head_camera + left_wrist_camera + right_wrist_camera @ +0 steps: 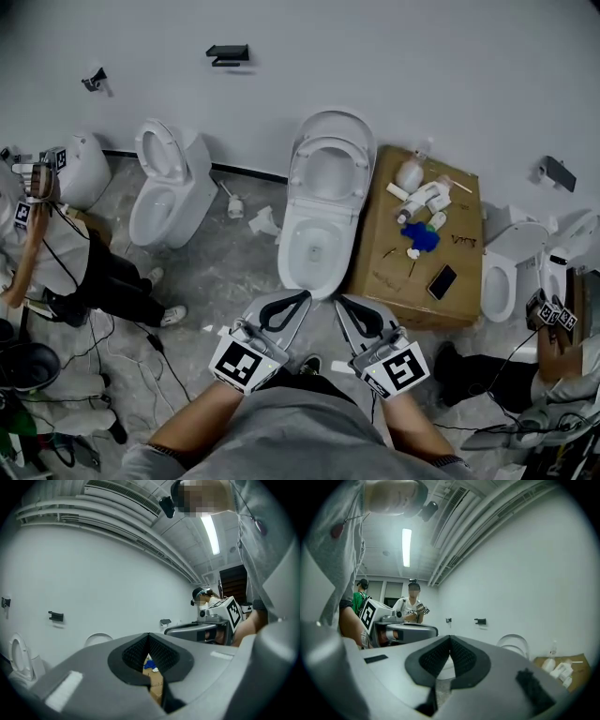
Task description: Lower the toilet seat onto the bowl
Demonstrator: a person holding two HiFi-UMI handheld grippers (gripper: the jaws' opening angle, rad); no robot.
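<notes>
Beyond the left claw (306, 295) and right claw (340, 300), the toilet seat (300, 174) stands raised.

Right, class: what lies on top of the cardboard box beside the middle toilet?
On the cardboard box lie several white bottles, a blue object and a dark phone. The box is closed, so whatever is inside it cannot be seen.

We see a white toilet seat (300, 176) and white bowl (292, 246) on a mottled grey floor (225, 281). The cardboard box (459, 211) is brown, the object (422, 236) blue, the phone (442, 281) black. Our left gripper (302, 296) and right gripper (343, 302) are grey, with black-and-white square-patterned cubes (236, 364).
</notes>
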